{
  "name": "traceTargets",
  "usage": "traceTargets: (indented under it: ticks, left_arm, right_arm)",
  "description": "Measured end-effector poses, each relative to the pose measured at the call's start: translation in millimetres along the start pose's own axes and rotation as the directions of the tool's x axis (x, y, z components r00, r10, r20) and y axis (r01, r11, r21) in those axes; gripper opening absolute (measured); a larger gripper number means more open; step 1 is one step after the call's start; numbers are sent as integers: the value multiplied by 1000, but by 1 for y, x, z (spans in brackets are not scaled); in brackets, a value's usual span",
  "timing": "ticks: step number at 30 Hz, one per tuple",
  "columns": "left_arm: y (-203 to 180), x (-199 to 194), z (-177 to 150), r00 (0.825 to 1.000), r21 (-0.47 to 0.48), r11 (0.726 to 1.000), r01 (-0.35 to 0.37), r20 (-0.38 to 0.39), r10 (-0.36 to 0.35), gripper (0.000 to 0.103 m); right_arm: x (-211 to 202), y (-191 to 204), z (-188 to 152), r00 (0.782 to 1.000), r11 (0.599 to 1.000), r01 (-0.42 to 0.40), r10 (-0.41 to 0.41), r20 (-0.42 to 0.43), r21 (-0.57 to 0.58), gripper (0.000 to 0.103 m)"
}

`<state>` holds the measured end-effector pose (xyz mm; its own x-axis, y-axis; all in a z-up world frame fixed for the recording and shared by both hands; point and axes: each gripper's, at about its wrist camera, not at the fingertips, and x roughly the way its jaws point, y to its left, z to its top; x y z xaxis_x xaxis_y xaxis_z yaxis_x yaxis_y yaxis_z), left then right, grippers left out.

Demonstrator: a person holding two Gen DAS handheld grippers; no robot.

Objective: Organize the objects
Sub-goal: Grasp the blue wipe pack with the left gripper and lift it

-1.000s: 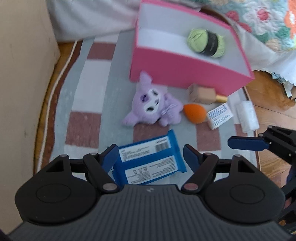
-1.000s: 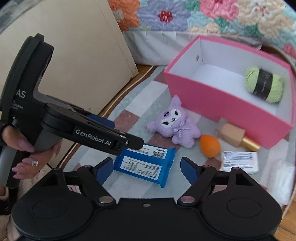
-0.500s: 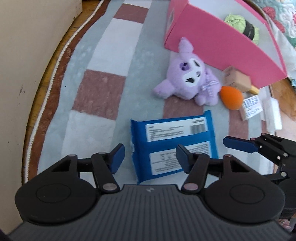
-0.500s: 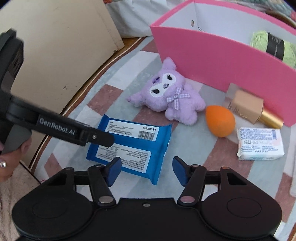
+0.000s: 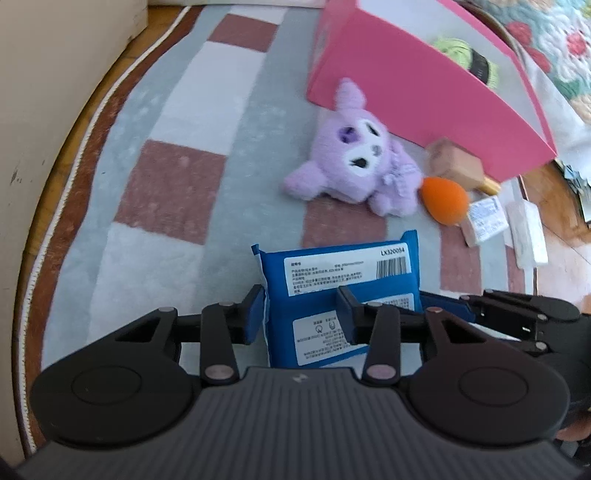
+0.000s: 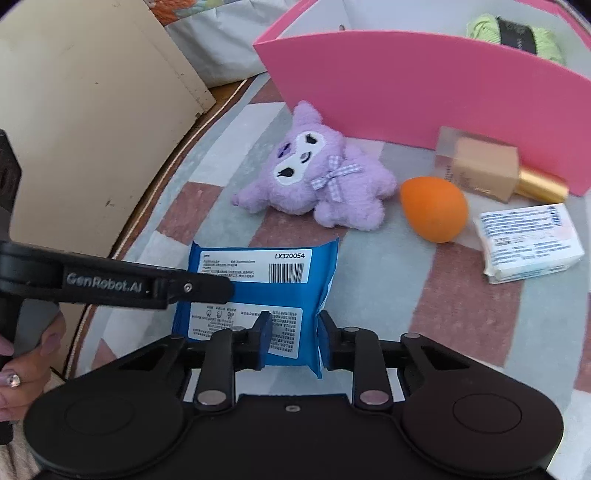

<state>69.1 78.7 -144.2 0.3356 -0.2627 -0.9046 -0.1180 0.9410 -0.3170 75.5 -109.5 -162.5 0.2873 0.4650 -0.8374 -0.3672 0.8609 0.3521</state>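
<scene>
Wipes (image 5: 343, 295) in a blue pack lie label-up on the striped rug (image 5: 177, 177), low in both views, with both grippers at them. The left gripper (image 5: 301, 315) has its fingers around the pack's left part, one finger at the left edge, the other over the label; whether they press it cannot be told. The right gripper (image 6: 293, 338) has its fingers narrowed on the pack's right near corner, seemingly pinching it. Just beyond the pack lies a purple plush (image 6: 317, 181), face up. Right of it sit an orange sponge (image 6: 434, 208), a beige bottle (image 6: 480, 168) with a gold cap, and a white packet (image 6: 532, 242). Behind them stands a pink box (image 6: 406, 85) holding green yarn (image 6: 517, 35). A beige panel (image 6: 81, 122) rises at the left.
</scene>
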Motion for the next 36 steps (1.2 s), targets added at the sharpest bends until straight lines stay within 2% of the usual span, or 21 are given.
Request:
traceTargets:
  ticks: [3,6,12,16,22,36]
  left_arm:
    - [-11,1,-5,1000,31,999,-21,15,20,40]
    - [-20,-3,-9,999,47,999,-11,39,9,40]
    - [-35,-23,-22,990,66,998,-2,139,-7,40]
    - [-42,-38,-31,982,49,998,33,185,-42,40]
    - [-64,-64,-45,969,92,995,47,239,-68,40]
    - [-123,-112,-17,953,216,975,57,279,-117,40]
  right_arm:
    - [-4,-4,-4,1000,1000,10,-10,11,5,30]
    - [-9,-4,-6,999,999,36,-36,18,-12,30]
    - [-35,-2,-7,998,998,45,-43,54,-40,30]
    - [-54,8,-9,994,990,84,-76,75,-109,36]
    - [-85,14,-12,992,985,107,-95,89,-138,44]
    - [-153,3,10,972,985,149,-129,194,-88,53]
